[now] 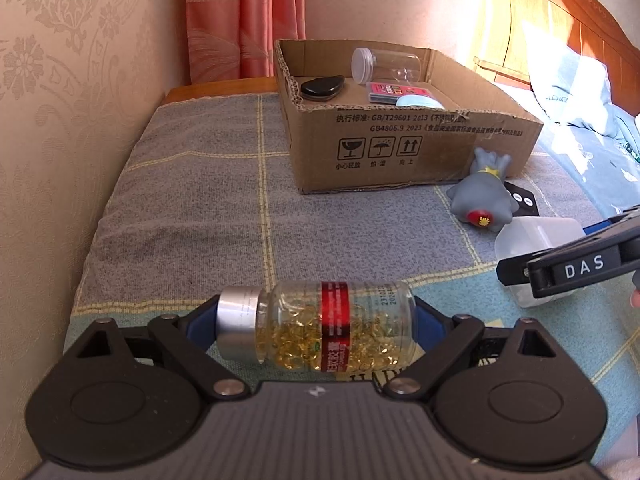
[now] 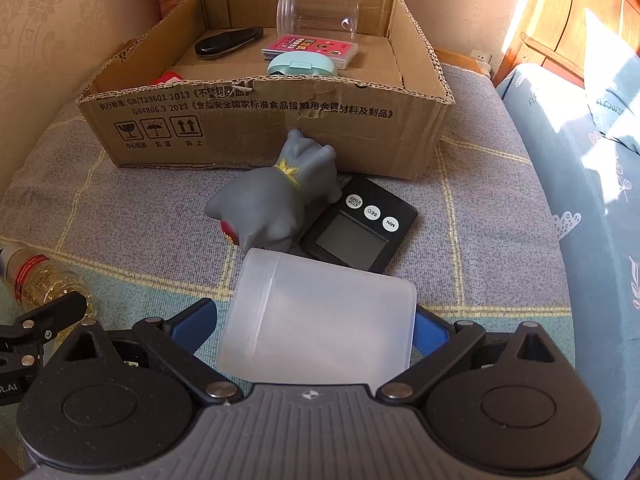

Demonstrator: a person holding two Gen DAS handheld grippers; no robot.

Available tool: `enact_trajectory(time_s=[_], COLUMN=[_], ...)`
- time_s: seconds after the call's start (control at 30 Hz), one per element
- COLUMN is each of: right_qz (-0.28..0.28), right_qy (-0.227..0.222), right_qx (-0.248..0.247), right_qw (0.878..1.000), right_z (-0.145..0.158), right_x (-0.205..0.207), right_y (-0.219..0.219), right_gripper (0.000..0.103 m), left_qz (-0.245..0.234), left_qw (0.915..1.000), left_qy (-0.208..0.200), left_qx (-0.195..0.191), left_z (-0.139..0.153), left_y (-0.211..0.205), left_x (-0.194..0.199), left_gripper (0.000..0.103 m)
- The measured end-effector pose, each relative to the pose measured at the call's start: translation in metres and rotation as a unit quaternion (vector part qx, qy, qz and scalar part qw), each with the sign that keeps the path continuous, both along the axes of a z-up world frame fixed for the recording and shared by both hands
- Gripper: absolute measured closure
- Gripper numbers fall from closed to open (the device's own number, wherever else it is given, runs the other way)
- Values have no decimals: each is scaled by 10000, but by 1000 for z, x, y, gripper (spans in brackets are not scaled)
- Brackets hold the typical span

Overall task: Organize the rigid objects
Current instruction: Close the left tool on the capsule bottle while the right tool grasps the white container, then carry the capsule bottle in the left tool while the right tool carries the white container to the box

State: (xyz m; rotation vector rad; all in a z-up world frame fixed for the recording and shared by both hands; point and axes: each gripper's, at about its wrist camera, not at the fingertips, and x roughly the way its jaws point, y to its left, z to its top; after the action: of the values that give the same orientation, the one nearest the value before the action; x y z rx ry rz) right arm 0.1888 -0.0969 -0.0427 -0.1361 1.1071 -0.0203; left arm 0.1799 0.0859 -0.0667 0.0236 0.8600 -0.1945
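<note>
A clear bottle of yellow capsules (image 1: pixel 336 332) with a silver cap and red band lies sideways, and my left gripper (image 1: pixel 316 320) is shut on it end to end, one pad on the cap and one on the base. The bottle (image 2: pixel 44 284) also shows at the left edge of the right wrist view. A frosted plastic container (image 2: pixel 320 320) lies on the checked cloth between the fingers of my right gripper (image 2: pixel 316 320), which is open; a thin gap shows at the left pad. The cardboard box (image 2: pixel 280 128) stands behind it.
A grey toy figure (image 2: pixel 280 200) and a black timer (image 2: pixel 360 224) lie in front of the box. Inside the box are a clear jar (image 2: pixel 320 14), a black case (image 2: pixel 228 42), a pink box (image 2: pixel 312 50) and a teal case (image 2: pixel 300 66). Wall at left, bedding (image 2: pixel 580 160) at right.
</note>
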Motion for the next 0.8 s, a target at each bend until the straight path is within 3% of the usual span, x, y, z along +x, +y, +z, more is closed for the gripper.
enact_trajectory(time_s=[0.17, 0.53, 0.8], right_qz=[-47, 246, 832], right_qy=[46, -16, -232], right_qx=[-89, -19, 5], right_qw=[9999, 9997, 9963], right_z=[-1, 0, 23], right_x=[-2, -9, -26], right_y=[-4, -5, -12], right_gripper=[13, 14, 14], left_qz=[31, 20, -186], left_qw=[10000, 9999, 9995], left_qy=[28, 23, 148], left_qx=[27, 169, 196], left_z=[0, 2, 11], left_y=[0, -4, -5], left_x=[-1, -2, -4], left_gripper=[9, 10, 10])
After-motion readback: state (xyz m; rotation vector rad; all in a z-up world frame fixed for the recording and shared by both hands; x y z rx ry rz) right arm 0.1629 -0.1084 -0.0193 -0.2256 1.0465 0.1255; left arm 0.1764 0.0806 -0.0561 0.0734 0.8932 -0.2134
